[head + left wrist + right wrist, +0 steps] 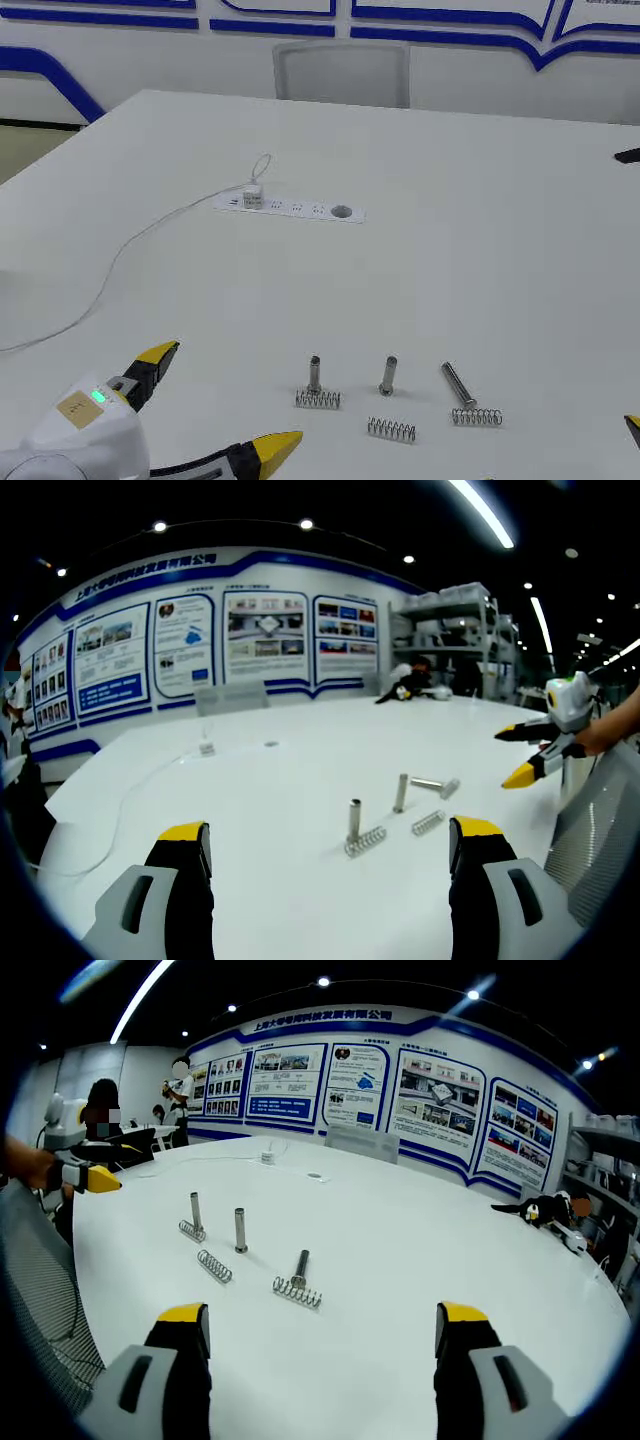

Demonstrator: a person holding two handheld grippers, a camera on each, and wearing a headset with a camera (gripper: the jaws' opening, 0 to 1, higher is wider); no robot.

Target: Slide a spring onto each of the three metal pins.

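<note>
Left gripper (230, 393) hovered left of the middle pin (388, 375), aimed at it, jaws spread wide and empty. Right gripper (322, 1312) hung off to that pin's right, jaws wide apart too. Three springs (391, 430) lay loose on the tabletop (450, 200) close around that pin.

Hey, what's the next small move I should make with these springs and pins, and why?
Probably bring the left claw to the nearest spring and close on it. It and the right claw are open and empty, all three springs lie on the table with none on a pin, and this one lies at the foot of an upright pin.
</note>
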